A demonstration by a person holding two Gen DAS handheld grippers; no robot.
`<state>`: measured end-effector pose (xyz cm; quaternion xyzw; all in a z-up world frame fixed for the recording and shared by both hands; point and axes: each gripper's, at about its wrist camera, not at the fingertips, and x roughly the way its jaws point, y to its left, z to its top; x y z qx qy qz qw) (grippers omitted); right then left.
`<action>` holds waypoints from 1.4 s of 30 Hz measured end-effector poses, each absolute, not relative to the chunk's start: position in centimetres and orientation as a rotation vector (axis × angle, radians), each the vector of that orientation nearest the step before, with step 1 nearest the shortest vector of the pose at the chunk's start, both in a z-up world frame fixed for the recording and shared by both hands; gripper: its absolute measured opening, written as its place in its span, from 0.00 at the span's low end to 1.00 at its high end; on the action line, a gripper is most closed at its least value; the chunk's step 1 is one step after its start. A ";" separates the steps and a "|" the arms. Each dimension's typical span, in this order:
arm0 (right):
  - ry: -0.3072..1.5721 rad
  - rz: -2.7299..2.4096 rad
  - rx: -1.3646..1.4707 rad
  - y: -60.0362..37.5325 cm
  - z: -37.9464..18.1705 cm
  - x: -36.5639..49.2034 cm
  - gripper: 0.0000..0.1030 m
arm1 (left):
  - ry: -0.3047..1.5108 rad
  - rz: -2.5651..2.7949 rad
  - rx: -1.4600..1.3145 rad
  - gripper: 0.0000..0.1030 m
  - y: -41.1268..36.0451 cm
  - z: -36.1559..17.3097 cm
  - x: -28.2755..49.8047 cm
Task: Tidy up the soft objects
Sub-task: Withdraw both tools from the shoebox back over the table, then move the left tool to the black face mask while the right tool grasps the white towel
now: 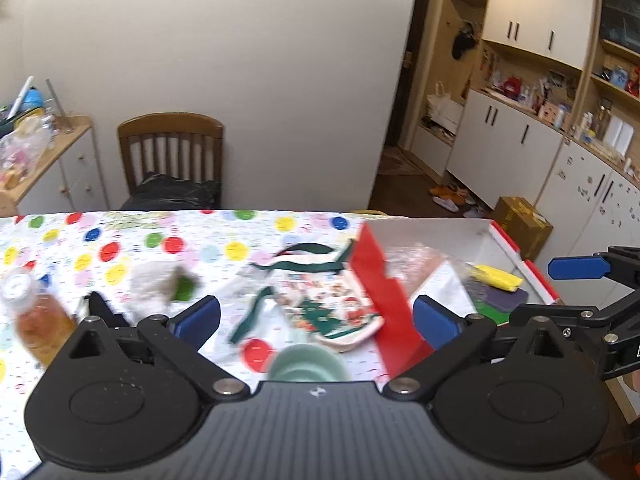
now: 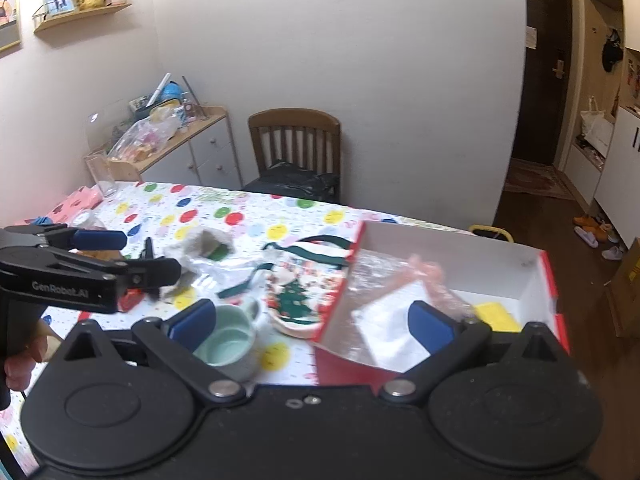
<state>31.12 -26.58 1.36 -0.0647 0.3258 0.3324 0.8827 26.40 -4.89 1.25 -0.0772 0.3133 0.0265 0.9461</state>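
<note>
My left gripper (image 1: 316, 316) hangs open over a Christmas-print cloth bag (image 1: 328, 308) with green handles, nothing between its fingers. My right gripper (image 2: 312, 320) is open too, above the near wall of a red-and-white box (image 2: 460, 248). The box (image 1: 440, 236) holds crinkled clear bags (image 2: 384, 276), a white packet (image 2: 388, 320) and a yellow soft block (image 1: 498, 278). A white fluffy bundle with a green patch (image 1: 160, 284) lies left of the cloth bag (image 2: 296, 296). Each gripper shows at the edge of the other's view.
A mint-green cup (image 2: 230, 344) stands close under both grippers. A bottle of amber liquid (image 1: 36, 320) and a black clip (image 1: 102, 308) sit at the left of the dotted tablecloth (image 1: 240, 232). A wooden chair (image 1: 172, 152) stands behind the table.
</note>
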 end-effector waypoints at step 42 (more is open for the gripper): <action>0.943 0.740 -0.162 1.6 -6.2 38.9 0.81 | 1.006 0.018 -0.418 0.99 32.4 -5.8 36.6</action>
